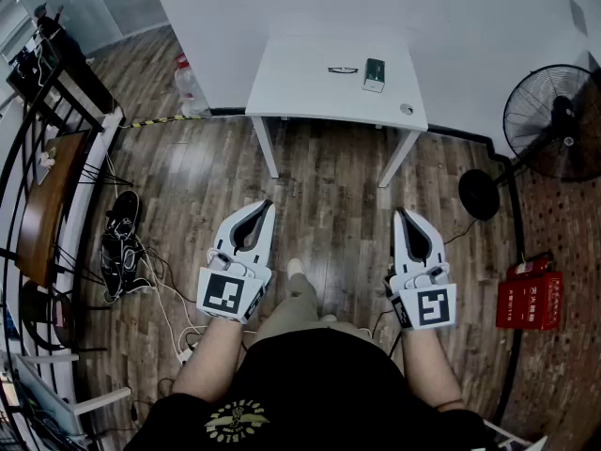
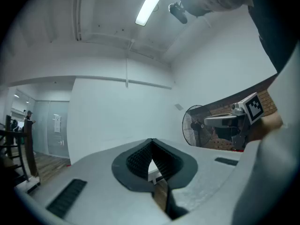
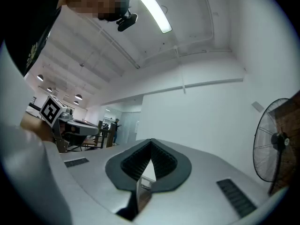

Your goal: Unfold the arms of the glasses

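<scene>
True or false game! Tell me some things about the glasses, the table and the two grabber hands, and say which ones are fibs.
1. The glasses lie on the white table. True.
2. The left gripper is holding the glasses. False: its fingers are shut on nothing, over the floor and well short of the table.
3. A fan stands off to the table's right. True.
4. The right gripper is wide open. False: its fingers are shut and empty.
5. The dark box sits left of the glasses. False: it sits just to their right.
</scene>
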Demonstrator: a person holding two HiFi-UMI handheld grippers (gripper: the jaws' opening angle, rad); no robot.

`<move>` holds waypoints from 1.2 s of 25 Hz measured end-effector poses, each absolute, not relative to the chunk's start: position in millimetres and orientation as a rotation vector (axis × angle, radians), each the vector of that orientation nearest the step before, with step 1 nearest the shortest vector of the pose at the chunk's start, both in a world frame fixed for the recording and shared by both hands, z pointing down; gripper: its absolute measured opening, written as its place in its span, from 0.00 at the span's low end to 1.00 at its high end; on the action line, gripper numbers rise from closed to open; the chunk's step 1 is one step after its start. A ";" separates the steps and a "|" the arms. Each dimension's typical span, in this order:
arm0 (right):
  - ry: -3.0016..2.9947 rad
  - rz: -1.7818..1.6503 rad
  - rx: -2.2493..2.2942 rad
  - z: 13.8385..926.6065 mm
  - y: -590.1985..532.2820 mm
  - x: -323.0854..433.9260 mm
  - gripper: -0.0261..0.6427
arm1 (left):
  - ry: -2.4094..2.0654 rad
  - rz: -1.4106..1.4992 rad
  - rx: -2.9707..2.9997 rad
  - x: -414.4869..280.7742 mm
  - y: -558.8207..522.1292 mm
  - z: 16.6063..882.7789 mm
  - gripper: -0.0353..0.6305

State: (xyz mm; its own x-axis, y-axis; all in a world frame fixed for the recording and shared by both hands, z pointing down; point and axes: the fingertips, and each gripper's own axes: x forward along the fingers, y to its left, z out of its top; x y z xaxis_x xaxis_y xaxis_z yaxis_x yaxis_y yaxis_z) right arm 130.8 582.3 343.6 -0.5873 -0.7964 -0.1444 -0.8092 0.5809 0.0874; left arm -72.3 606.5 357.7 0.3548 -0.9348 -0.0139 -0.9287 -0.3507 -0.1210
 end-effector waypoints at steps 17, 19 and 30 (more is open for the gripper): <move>2.747 0.205 -1.369 353.2 512.1 116.2 0.03 | 1.684 -0.131 -2.552 -67.4 529.6 367.8 0.06; 2.749 0.181 -1.375 357.0 504.0 117.2 0.03 | 1.688 -0.148 -2.559 -67.3 522.1 370.1 0.06; 2.740 0.135 -1.380 358.9 455.0 114.0 0.03 | 1.737 -0.153 -2.567 -84.0 475.6 391.0 0.06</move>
State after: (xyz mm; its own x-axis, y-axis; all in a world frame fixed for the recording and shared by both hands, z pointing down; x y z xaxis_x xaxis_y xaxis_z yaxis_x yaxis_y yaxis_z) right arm 114.0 455.0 358.9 -0.5939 -0.7980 -0.1025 -0.8042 0.5926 0.0466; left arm -84.0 475.6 391.0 0.3687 -0.9276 0.0599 -0.9238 -0.3728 -0.0869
